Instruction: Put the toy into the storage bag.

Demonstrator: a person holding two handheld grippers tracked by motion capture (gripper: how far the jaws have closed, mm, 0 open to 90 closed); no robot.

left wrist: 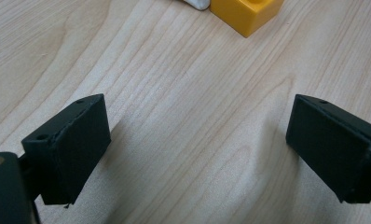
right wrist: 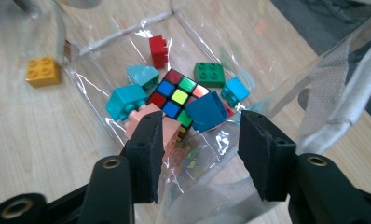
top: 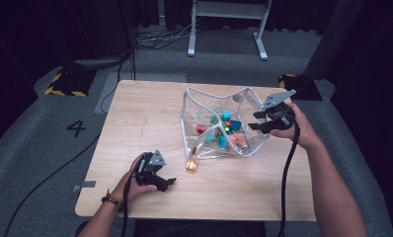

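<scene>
Lab/studio: black curtains (top: 31, 29), floor cables (top: 160, 37), hazard tape (top: 66, 84).

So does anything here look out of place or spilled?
One thing: a yellow block lies alone on the table, just outside the clear bag, while the other blocks and the puzzle cube sit inside it. The bag itself is crumpled and sagging open rather than standing neatly.

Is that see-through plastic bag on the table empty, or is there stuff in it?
Not empty. The clear plastic bag holds colourful toy bricks and a multicoloured puzzle cube; one yellow brick lies outside on the wooden table.
</scene>
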